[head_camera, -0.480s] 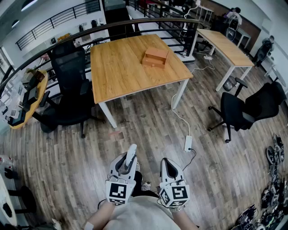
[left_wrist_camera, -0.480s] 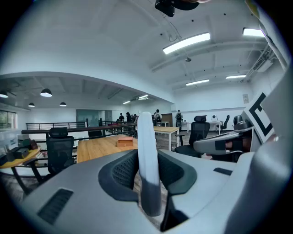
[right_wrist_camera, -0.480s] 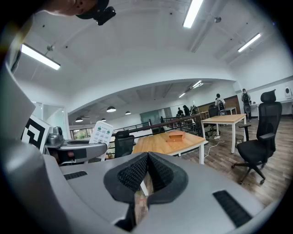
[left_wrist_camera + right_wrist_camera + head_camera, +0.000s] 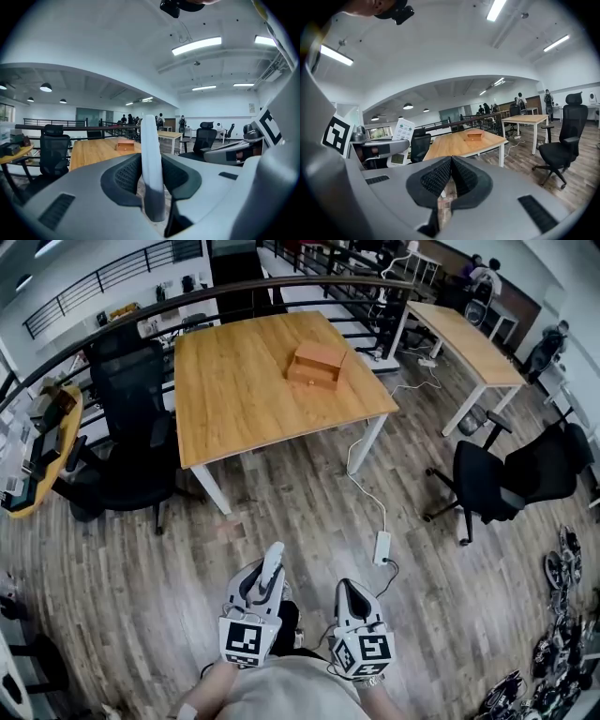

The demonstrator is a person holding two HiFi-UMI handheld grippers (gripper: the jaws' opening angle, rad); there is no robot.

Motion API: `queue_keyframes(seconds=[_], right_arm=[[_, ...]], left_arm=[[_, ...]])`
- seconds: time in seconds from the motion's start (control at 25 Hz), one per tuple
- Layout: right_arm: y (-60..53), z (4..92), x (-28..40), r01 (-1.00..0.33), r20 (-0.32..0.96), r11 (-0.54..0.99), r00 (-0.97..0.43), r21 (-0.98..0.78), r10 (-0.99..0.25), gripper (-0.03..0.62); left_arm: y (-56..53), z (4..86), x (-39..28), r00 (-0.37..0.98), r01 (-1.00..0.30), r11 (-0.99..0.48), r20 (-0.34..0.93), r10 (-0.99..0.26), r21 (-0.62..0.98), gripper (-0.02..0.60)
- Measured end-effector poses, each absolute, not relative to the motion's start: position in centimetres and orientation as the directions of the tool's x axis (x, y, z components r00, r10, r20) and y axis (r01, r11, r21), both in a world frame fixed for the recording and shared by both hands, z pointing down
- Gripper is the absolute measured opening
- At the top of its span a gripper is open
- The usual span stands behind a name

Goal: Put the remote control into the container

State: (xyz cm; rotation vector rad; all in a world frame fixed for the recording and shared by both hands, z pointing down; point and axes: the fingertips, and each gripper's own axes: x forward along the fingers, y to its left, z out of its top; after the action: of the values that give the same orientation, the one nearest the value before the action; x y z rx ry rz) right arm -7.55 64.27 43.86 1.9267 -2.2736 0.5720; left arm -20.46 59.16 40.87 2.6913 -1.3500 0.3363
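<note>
A person stands on the wood-plank floor with a hand-held gripper in each hand, both held low and close to the body. The left hand-held gripper is clamped on a white remote control, which stands upright between its jaws and rises well above them. In the right gripper view, the remote's face shows rows of green buttons over a small display; its print is too small to read. The right hand-held gripper has its jaws pressed together with nothing between them. Each gripper carries a cube with a black-and-white square marker facing up; these are patterns, not lettering.

Just ahead on the floor lies a white power strip, its cable running towards the wooden surface. The container, a small wooden box, sits on the far right part of that surface, well apart from the remote control. A black office chair stands at the surface's left side, another black chair to the right. A second table stands farther back.
</note>
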Motion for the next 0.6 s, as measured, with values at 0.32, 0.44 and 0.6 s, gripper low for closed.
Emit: queue_keyframes(seconds=[0.32,0.44,0.6], right_arm=[[55.2,42.9,-5.0,-0.976,0.339,0.103,-0.165,-0.192,-0.926,0.015],[51.3,42.7,-4.4,-0.98,0.348,0.09,-0.149,-0.18,-0.925,0.015],[46.0,42.3,-4.8,-0.981,0.356,0.103,-0.157,-0.166,-0.921,0.015]], left_arm=[[49.5,40.1,-17.7,0.605,-0.791,-0.611,0.212,-0.768,0.042,0.112],[46.2,39.9,-16.9,0.624,-0.777,-0.627,0.197,-0.757,0.051,0.112],[41.2,39.7,-16.4,0.628,-0.777,-0.625,0.167,-0.76,0.079,0.112]])
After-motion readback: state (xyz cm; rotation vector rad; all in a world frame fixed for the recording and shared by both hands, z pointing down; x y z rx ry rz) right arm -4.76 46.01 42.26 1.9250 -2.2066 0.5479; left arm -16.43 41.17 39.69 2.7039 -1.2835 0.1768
